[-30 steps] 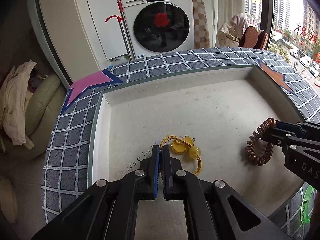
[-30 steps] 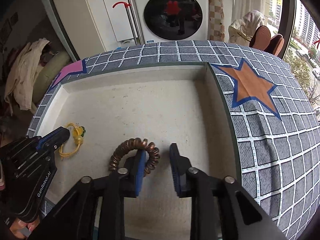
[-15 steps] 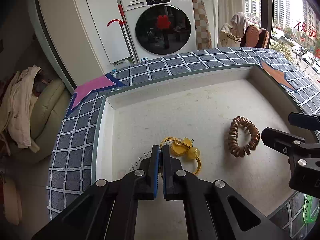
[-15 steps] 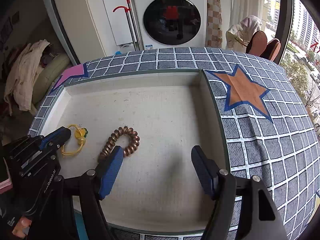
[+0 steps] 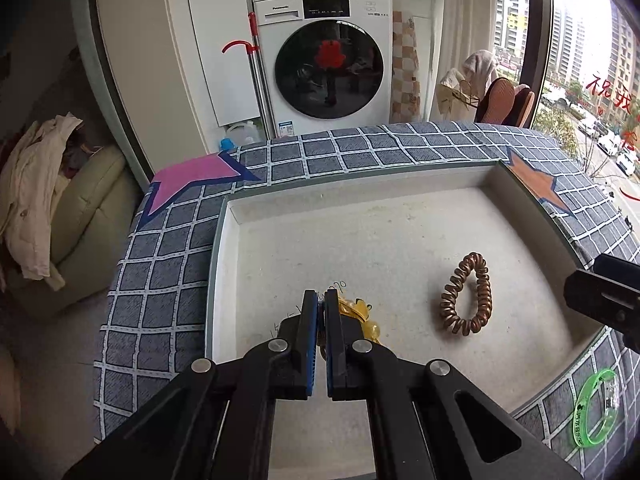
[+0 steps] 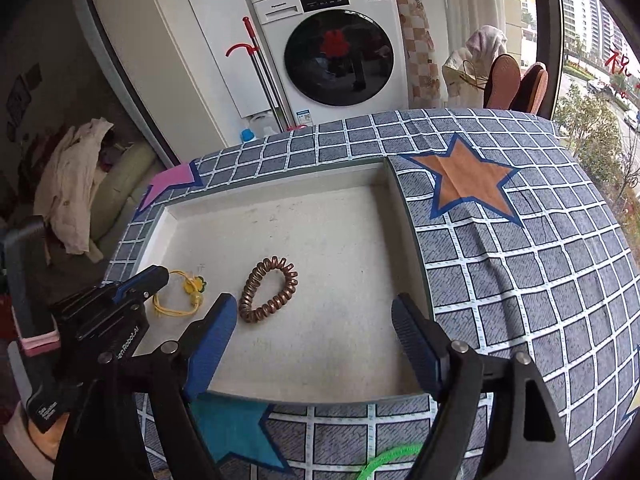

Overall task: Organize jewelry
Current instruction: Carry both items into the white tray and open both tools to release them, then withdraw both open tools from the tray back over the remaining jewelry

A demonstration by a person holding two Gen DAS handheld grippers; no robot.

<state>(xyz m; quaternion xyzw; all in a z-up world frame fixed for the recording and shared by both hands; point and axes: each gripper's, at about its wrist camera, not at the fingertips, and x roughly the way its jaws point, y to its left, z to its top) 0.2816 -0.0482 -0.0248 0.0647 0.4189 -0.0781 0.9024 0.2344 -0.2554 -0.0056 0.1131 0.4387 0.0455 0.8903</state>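
Note:
A shallow white tray sits on a checked cloth. A copper spiral hair tie lies loose on the tray floor. A yellow cord bracelet with yellow beads lies at the tray's left. My left gripper is shut, its tips at the bracelet's cord; a grip on the cord is unclear. My right gripper is wide open and empty, drawn back over the tray's near edge, apart from the hair tie.
A green wristband lies on the cloth in front of the tray. The cloth carries pink, orange and blue star patches. A washing machine stands behind the table.
My right gripper let go of the copper hair tie, opened wide and pulled back toward the near edge. The hair tie now lies on the tray. My left gripper stayed shut at the bracelet.

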